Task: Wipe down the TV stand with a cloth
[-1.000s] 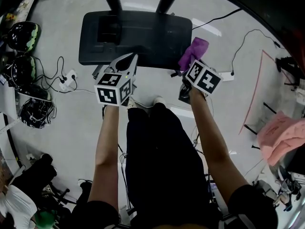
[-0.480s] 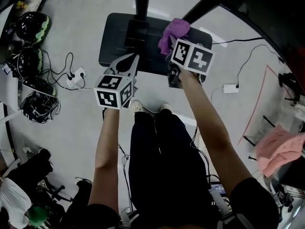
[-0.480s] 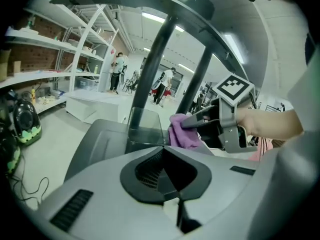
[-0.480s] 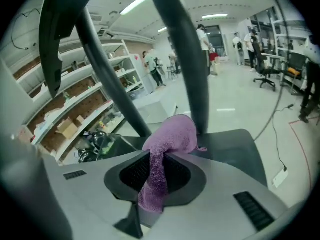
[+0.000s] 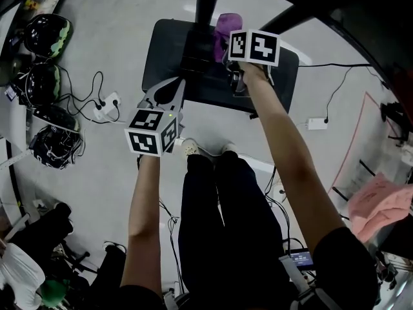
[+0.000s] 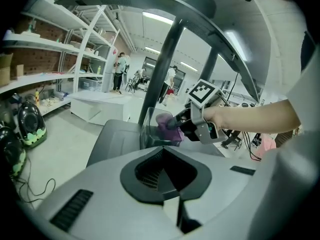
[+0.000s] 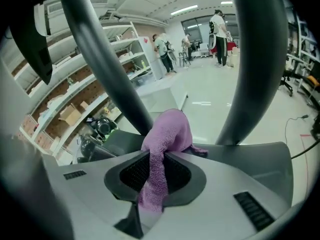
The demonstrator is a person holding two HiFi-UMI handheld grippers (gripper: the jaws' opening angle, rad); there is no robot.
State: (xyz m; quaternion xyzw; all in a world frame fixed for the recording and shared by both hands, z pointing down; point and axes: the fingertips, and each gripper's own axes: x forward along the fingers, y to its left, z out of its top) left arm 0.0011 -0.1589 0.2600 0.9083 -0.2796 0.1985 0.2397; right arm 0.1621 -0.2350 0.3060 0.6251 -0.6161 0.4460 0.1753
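**Cloth held at the foot of the TV stand**

The purple cloth [image 7: 167, 134] is pinched between the jaws of the right tool [image 7: 149, 204]. A narrow strip is caught in the jaws, and the rest is bunched in a soft lump just ahead of them. Beyond that lump, the dark, flat base of the TV stand [image 5: 166, 51] is seen on the floor. One slanted upright [image 7: 102, 66] rises just ahead of the tool and to its left. Whether the cloth is pressing on the base or hanging just above it cannot be settled from these views.

The left tool [image 6: 171, 204] is held back from the stand, near the front edge of the base. Its jaws are pressed together and nothing is seen between them.

The cloth is judged to be light, limp and fuzzy, and not fragile. It will fold and drag rather than push, so little wiping face is offered by a thin pinch at one edge. A deeper hold across a folded wad would be better suited. The base looks smooth and rigid, so the cloth should slide freely, though it may snag or bunch where the upright meets the base.
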